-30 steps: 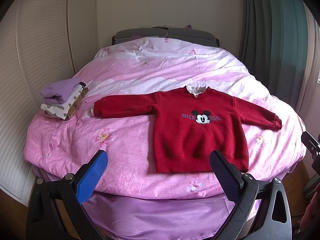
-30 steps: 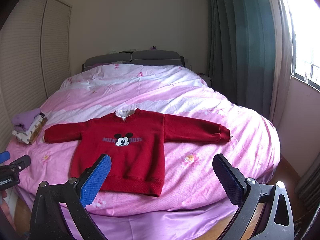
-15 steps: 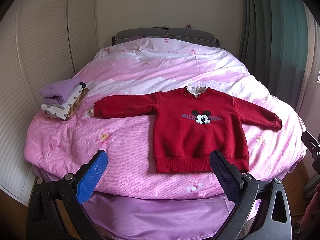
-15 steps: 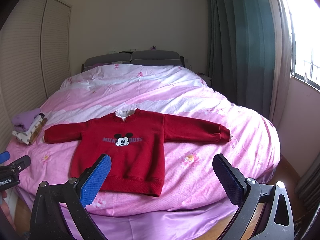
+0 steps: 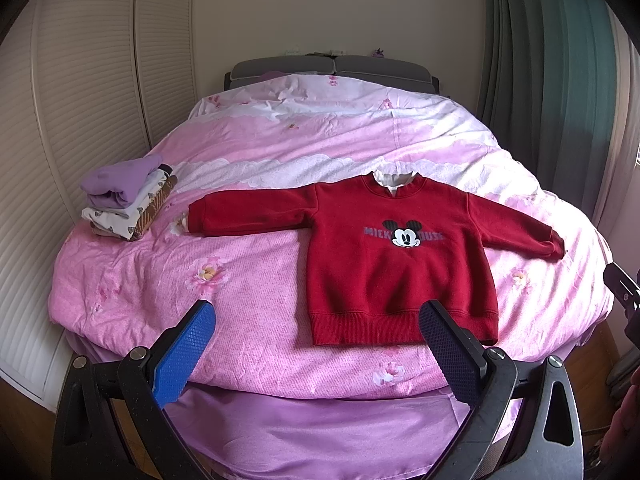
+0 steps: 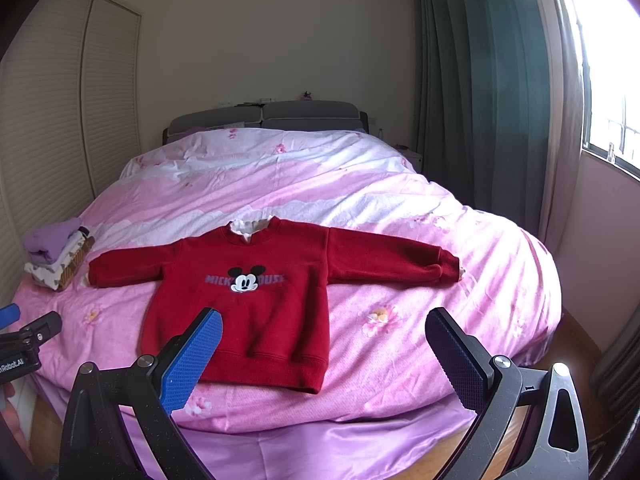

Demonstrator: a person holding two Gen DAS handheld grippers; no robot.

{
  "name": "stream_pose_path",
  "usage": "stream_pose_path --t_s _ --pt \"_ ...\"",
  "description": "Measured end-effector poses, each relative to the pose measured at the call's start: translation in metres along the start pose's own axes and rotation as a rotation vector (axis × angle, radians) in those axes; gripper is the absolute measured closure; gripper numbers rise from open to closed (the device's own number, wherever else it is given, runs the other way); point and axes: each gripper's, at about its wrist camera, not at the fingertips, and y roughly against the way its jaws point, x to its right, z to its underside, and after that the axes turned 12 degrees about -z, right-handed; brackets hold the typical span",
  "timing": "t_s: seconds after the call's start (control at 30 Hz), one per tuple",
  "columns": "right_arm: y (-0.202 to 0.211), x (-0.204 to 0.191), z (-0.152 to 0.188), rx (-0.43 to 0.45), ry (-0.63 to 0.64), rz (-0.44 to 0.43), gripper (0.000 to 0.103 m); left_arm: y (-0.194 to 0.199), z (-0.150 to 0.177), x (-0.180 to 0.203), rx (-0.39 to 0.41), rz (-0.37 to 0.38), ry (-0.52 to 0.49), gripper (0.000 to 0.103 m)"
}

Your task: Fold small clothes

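Bed fills centre of both views, covered by pink floral quilt with paler white band toward upper part of frame; grey headboard at top centre. Lying flat on quilt, front up: red sweatshirt, both sleeves spread sideways, cartoon mouse print on chest, white collar showing at neck. Stack of folded clothes at left edge of bed, purple piece on top, just beside left-frame cuff, apart from it.
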Motion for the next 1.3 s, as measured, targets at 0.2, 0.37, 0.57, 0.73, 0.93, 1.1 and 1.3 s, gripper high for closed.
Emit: stream_pose_path --t_s 0.2,0.37,0.57,0.73,0.93,1.1,1.3 --pt "-0.003 0.010 -0.005 0.010 -0.013 0.011 0.001 0.000 -0.004 0.006 0.010 0.008 -0.009 0.000" --pt "-0.015 0.035 -0.004 0.027 -0.045 0.041 0.001 -0.008 -0.019 0.038 0.053 0.027 -0.034 0.000" --pt "-0.040 0.086 -0.012 0.037 -0.124 0.074 0.001 -0.029 -0.044 0.095 0.080 0.066 -0.067 0.000" --pt "-0.067 0.143 -0.018 0.057 -0.225 0.086 0.001 -0.051 -0.059 0.152 0.101 0.083 -0.093 0.000" --pt "-0.115 0.210 -0.023 0.051 -0.341 0.095 0.015 -0.087 -0.073 0.224 0.092 0.094 -0.114 0.000" --pt "-0.155 0.263 -0.018 0.033 -0.485 0.094 0.027 -0.112 -0.082 0.270 0.101 0.089 -0.114 0.000" --pt "-0.197 0.304 -0.003 0.038 -0.629 0.106 0.031 -0.147 -0.092 0.315 0.109 0.077 -0.125 0.000"
